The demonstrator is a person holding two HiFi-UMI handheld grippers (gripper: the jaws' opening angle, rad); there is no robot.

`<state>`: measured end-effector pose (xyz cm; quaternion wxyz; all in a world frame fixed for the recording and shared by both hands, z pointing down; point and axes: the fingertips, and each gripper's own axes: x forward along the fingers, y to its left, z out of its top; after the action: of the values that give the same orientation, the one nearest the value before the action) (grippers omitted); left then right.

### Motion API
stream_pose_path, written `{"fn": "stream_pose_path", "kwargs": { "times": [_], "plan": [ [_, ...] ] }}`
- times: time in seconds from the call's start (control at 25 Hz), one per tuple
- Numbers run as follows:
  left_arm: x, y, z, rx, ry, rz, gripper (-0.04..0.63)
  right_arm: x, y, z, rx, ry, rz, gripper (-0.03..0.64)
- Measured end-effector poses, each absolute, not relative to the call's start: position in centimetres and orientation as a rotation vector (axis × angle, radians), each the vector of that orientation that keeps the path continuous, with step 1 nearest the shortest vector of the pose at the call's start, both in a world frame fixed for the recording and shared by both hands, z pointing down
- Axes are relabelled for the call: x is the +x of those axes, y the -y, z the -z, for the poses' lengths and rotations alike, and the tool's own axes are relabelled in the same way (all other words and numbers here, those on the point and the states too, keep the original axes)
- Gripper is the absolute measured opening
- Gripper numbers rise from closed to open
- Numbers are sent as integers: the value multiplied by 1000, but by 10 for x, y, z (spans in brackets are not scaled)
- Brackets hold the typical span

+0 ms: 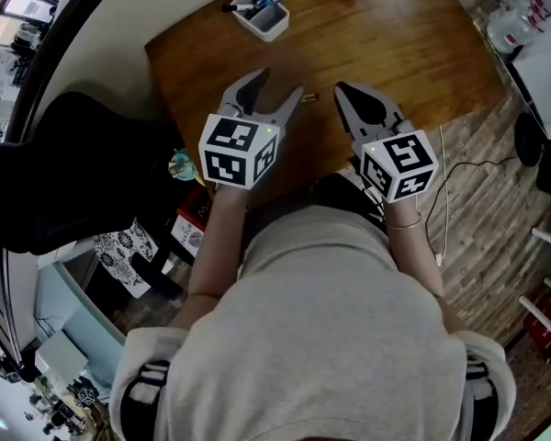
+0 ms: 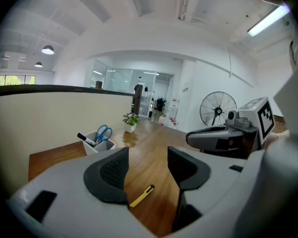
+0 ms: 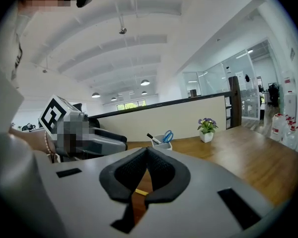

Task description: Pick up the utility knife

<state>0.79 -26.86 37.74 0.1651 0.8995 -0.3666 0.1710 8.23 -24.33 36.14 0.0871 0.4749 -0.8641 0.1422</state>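
No text, number or brand is legible; the marker cubes (image 1: 239, 150) show only black-and-white square patterns.

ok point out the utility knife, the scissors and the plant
utility knife (image 2: 141, 196), left gripper view, middle of its yellow body
scissors (image 2: 103, 132), left gripper view, blue handles
plant (image 3: 207, 124), right gripper view, its leaves
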Motion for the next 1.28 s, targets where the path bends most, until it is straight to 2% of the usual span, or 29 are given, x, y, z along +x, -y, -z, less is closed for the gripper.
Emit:
{"fn": "stream_pose_path", "kwargs": {
  "times": [0.8, 1.28],
  "plan": [
    [3, 267, -398, 2719, 897, -768, 243, 92, 239, -380, 1521, 2457, -460, 11],
    [22, 269, -439, 2726, 754, -919, 232, 101, 240, -413, 1545, 2391, -529, 11]
  ]
}}
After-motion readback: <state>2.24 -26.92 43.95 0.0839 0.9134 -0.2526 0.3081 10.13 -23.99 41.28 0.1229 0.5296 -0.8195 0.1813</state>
